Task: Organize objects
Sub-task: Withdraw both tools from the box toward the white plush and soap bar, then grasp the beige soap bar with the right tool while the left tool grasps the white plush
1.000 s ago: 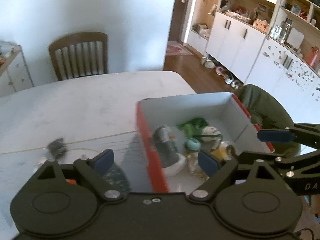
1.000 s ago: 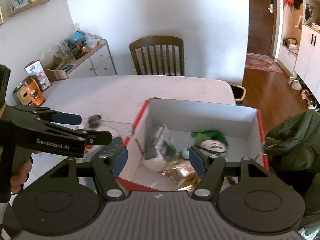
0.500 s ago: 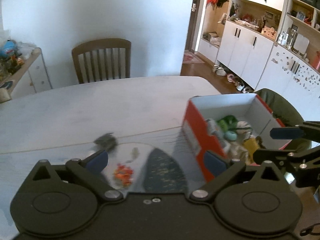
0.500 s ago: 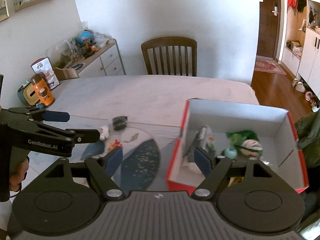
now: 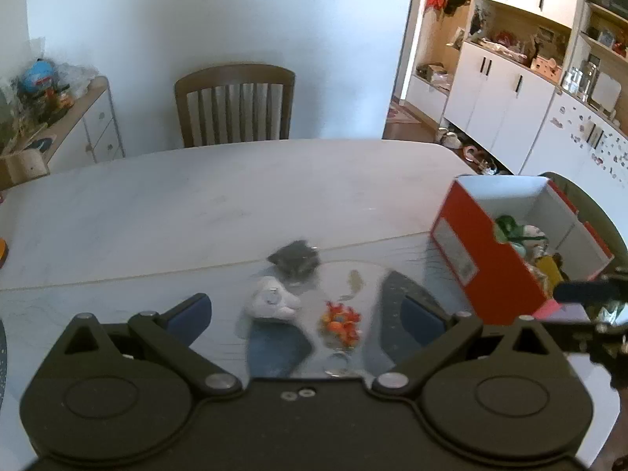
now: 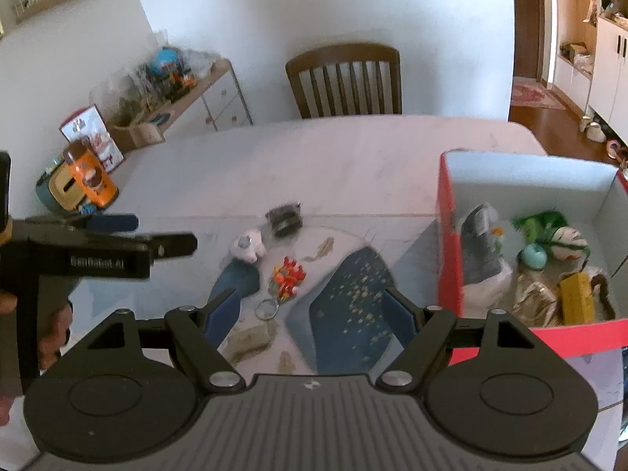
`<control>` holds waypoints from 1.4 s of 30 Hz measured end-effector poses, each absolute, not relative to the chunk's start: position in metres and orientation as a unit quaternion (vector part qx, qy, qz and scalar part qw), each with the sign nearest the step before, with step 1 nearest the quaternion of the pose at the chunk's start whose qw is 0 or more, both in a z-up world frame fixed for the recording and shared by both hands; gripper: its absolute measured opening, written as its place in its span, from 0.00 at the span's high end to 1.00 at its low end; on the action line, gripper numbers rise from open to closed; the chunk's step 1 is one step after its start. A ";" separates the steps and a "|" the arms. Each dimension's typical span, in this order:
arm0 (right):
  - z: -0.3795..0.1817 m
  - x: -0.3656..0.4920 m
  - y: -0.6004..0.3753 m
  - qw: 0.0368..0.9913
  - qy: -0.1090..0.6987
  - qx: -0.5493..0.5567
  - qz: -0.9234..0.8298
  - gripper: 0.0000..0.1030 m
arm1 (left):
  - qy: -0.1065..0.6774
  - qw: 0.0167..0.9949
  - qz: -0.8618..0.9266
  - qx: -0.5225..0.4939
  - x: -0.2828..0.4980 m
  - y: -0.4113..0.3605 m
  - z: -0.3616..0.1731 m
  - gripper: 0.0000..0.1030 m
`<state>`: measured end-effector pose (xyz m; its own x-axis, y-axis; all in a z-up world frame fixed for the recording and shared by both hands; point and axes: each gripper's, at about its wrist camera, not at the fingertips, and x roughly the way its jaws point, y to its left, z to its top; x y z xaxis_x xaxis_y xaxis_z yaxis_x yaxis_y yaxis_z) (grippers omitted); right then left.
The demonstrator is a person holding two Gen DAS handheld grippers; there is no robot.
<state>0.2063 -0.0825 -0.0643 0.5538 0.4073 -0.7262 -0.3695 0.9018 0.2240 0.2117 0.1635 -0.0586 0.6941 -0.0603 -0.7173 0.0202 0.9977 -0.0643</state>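
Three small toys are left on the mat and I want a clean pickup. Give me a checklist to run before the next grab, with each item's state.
1. Left claw open and holding nothing: ok.
2. Right claw open and holding nothing: ok.
3. Targets in view: white plush toy, grey fuzzy toy, orange keychain all lie on the table: ok.
4. Plush and grey toy separated for a single grab: not ok, they lie close together.
5. Red box open on top with free floor space: ok.
6. Keychain ring free of the mat: cannot tell.
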 end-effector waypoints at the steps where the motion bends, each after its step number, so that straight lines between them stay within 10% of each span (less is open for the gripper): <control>1: -0.067 0.207 -0.078 0.880 0.420 0.020 0.220 0.23 | 0.392 0.919 -0.018 -0.027 0.214 0.170 -0.062 0.01; 42: -0.195 0.226 0.053 0.811 0.473 -0.157 0.308 0.28 | 0.425 0.903 -0.066 0.015 0.303 0.190 -0.185 0.11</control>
<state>0.2260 0.0528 -0.1948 0.3633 0.3505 -0.8632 -0.6478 0.7609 0.0363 0.3032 0.1901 -0.1848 0.6302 -0.1069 -0.7690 0.1329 0.9907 -0.0288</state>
